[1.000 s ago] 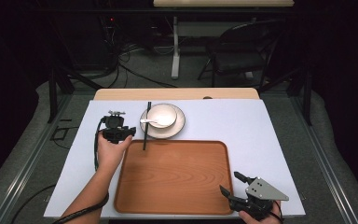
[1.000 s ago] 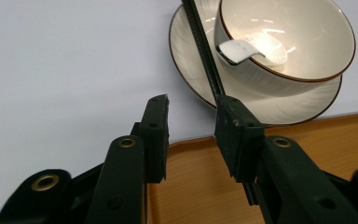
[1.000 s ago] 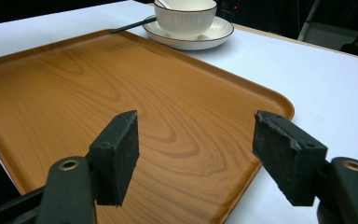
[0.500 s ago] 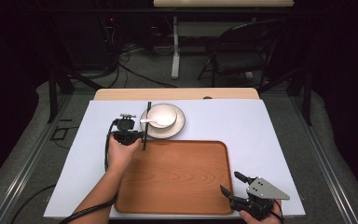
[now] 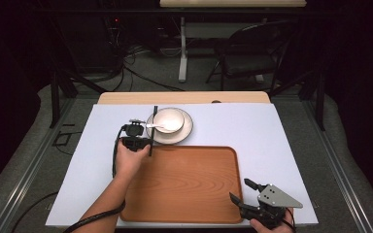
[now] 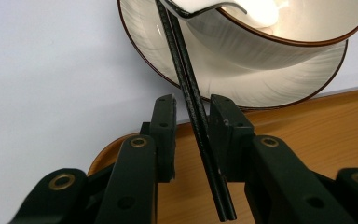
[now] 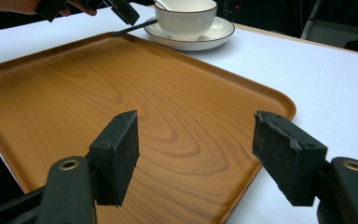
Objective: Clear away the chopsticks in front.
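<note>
Closing around the chopsticks (image 6: 193, 107) without pinching yet, the left gripper (image 6: 192, 114) crowds the plate (image 6: 279, 86) and tray (image 5: 184, 184)

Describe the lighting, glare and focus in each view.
High view: the table is brightly lit while the room behind is dark, and it is slightly soft. Left gripper view: the chopsticks between the left tongs are sharp; the bowl shows white glare inside. Right gripper view: the tray has a soft sheen, and the right tongs are slightly blurred.
</note>
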Demonstrator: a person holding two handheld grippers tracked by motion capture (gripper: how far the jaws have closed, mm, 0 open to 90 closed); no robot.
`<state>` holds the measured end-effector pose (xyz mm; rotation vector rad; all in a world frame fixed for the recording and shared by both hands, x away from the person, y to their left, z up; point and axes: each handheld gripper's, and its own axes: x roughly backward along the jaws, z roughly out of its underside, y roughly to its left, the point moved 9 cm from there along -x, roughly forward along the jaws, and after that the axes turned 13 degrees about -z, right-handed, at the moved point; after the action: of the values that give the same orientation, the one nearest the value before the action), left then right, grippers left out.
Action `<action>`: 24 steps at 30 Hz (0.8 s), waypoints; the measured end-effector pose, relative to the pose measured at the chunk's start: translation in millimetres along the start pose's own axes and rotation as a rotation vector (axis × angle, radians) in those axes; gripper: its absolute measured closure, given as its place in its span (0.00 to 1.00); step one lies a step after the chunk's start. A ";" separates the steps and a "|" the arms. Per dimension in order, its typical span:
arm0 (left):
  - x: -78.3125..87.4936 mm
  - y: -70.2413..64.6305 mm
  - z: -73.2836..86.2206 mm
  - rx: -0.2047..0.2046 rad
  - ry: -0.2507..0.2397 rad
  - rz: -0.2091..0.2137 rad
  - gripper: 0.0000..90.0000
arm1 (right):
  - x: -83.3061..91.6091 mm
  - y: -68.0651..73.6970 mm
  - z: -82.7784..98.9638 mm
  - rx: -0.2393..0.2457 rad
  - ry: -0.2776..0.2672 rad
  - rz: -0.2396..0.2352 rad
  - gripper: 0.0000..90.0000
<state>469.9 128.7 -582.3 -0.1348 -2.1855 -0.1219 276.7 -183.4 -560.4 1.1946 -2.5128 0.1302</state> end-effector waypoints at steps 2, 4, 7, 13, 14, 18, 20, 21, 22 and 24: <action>-1.0 -0.4 0.1 0.000 0.004 -0.002 0.81 | 0.3 0.0 -0.1 0.000 -0.001 0.001 0.35; -2.1 -0.3 0.3 -0.002 0.009 -0.008 0.82 | 0.5 0.1 -0.1 0.000 -0.001 0.001 0.35; -3.6 -0.1 0.4 -0.001 0.014 -0.014 0.83 | 0.4 0.2 0.0 -0.001 -0.001 0.000 0.35; -5.1 2.8 0.2 0.007 0.027 -0.024 0.85 | 0.2 0.4 -0.1 -0.001 -0.001 -0.001 0.35; -5.9 4.3 0.4 0.010 0.036 -0.028 0.86 | 0.2 0.5 0.0 -0.001 -0.001 -0.001 0.35; -6.9 5.9 0.3 0.022 0.055 -0.024 0.87 | 0.4 0.4 0.0 -0.001 0.000 -0.001 0.35; -8.1 6.5 0.6 0.029 0.066 -0.030 0.88 | 0.4 0.6 0.0 -0.002 0.000 -0.002 0.35; -8.5 6.6 0.8 0.031 0.073 -0.028 0.88 | 0.5 0.5 0.0 -0.001 0.000 -0.001 0.35; -9.4 7.0 0.8 0.034 0.075 -0.033 0.88 | 0.5 0.7 0.0 -0.001 0.000 -0.003 0.35; -10.7 7.6 1.1 0.045 0.086 -0.030 0.89 | 0.4 0.9 0.1 0.000 0.001 -0.004 0.35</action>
<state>476.3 135.8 -591.4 -0.0702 -2.1030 -0.0942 275.8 -183.0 -560.3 1.1994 -2.5091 0.1295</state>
